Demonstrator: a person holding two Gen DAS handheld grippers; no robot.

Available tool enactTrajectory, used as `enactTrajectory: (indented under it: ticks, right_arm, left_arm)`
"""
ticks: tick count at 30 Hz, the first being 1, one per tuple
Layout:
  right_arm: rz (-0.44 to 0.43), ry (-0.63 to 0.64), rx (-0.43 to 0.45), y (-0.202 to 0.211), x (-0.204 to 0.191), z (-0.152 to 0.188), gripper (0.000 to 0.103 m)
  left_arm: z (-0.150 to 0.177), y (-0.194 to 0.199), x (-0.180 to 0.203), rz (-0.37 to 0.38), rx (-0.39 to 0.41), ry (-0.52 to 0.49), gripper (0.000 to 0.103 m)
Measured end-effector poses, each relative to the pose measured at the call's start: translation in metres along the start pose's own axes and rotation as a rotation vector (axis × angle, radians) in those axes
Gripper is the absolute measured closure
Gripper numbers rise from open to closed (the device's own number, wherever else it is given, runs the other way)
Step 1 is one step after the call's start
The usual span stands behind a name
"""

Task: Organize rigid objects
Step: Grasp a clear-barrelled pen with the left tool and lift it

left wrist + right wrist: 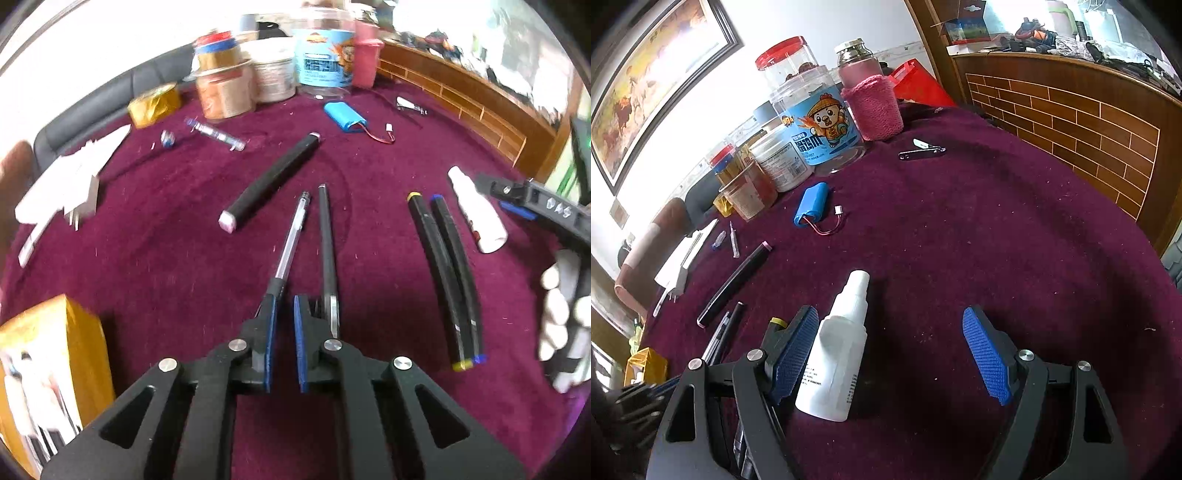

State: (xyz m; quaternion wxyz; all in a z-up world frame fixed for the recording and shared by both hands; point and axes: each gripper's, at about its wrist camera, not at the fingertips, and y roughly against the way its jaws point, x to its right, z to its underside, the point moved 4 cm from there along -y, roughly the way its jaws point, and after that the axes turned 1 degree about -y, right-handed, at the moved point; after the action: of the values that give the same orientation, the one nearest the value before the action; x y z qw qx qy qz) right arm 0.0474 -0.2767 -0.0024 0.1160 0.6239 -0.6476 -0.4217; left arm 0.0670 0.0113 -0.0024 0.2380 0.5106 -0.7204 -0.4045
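On the purple tablecloth [166, 229] lie a clear pen [291, 236], a black pen [327, 236], a thick black marker [271, 181], and two black markers [445, 273] with yellow and blue caps. My left gripper [284, 306] hovers over the near ends of the two pens, jaws nearly closed with a narrow gap, holding nothing. A white spray bottle [838, 354] lies between my right gripper's fingers; the right gripper [894, 350] is wide open, its left pad [796, 354] close beside the bottle.
Jars and a pink-sleeved flask [871, 99] stand at the far edge. A blue battery pack [810, 203], nail clippers [921, 149], a white charger [70, 184], a syringe [216, 133] and a yellow box [48, 369] lie around. A wooden panel [1071, 122] borders the right.
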Motion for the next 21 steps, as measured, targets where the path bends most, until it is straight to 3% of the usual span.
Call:
enactTrajectory:
  ticks: [1,2,3,5,6,7,10,11,13,15,18,21]
  right_arm:
    - [-0.001,0.002,0.0,0.0,0.0,0.0,0.027]
    - [-0.001,0.003,-0.003,-0.001,0.0,0.0,0.027]
    - [0.0,0.004,-0.005,-0.001,-0.001,0.0,0.027]
    - [0.001,0.006,-0.009,-0.002,-0.001,0.0,0.027]
    - [0.0,0.006,-0.011,-0.003,-0.001,0.0,0.027]
    - [0.0,0.004,-0.012,-0.003,-0.001,0.0,0.027]
    - [-0.003,-0.002,-0.015,-0.004,0.0,0.0,0.027]
    - [-0.004,-0.005,-0.019,-0.004,0.0,0.0,0.027]
    - [-0.004,-0.007,-0.022,-0.005,0.001,0.0,0.027]
    - [-0.003,-0.011,-0.022,-0.004,0.002,0.001,0.027]
    - [-0.002,-0.009,-0.024,-0.005,0.001,0.001,0.027]
    - [0.0,-0.003,-0.026,-0.005,0.0,0.001,0.027]
  left_arm:
    - [-0.003,-0.003,0.002,-0.016,-0.004,-0.023,0.095]
    - [-0.006,-0.007,0.002,-0.027,-0.006,-0.035,0.088]
    - [-0.01,-0.01,0.003,-0.028,-0.004,-0.03,0.08]
    - [-0.018,-0.018,0.006,-0.021,0.006,-0.03,0.051]
    - [-0.019,-0.018,0.009,-0.021,0.012,-0.035,0.05]
    - [-0.018,-0.02,0.011,-0.019,0.012,-0.039,0.05]
    - [-0.012,-0.02,0.026,0.03,-0.007,-0.079,0.084]
    - [-0.01,-0.018,0.027,0.068,-0.004,-0.068,0.084]
    - [-0.009,-0.013,0.026,0.064,-0.016,-0.055,0.084]
    - [-0.01,0.0,0.023,0.088,0.024,-0.046,0.084]
    - [-0.018,0.006,0.012,0.064,0.061,-0.035,0.068]
    - [-0.018,-0.019,0.011,0.05,0.0,-0.051,0.063]
